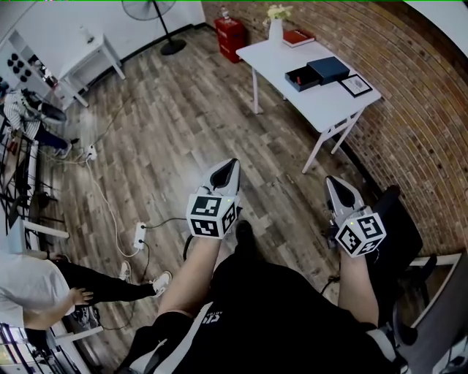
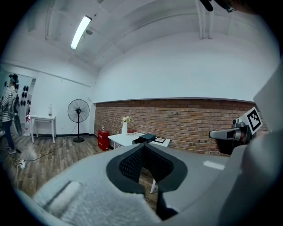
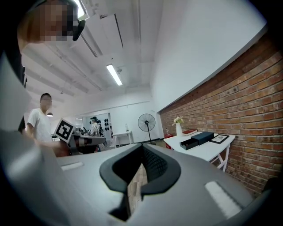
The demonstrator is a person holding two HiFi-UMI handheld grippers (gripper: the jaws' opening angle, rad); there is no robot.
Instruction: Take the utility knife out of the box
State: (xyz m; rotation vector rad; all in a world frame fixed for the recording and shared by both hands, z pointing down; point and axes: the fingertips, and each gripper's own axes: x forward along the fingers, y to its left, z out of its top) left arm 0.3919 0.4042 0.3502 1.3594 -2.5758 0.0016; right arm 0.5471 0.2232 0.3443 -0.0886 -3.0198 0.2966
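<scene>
A dark blue box (image 1: 327,69) with its black drawer (image 1: 300,78) pulled out lies on a white table (image 1: 322,106) by the brick wall, far ahead of both grippers. No utility knife shows in any view. My left gripper (image 1: 232,167) and right gripper (image 1: 330,182) are held over the wooden floor in front of my lap, both shut with nothing between the jaws. The left gripper view shows the box (image 2: 146,138) beyond its closed tips (image 2: 143,146). In the right gripper view the box (image 3: 199,139) sits to the right of the closed tips (image 3: 142,146).
On the table also stand a picture frame (image 1: 356,85), a white vase with flowers (image 1: 276,28) and a red book (image 1: 298,36). A red cabinet (image 1: 229,36), a standing fan (image 1: 159,22), floor cables with a power strip (image 1: 139,234), a black chair (image 1: 398,226) and a person (image 1: 44,292) are around.
</scene>
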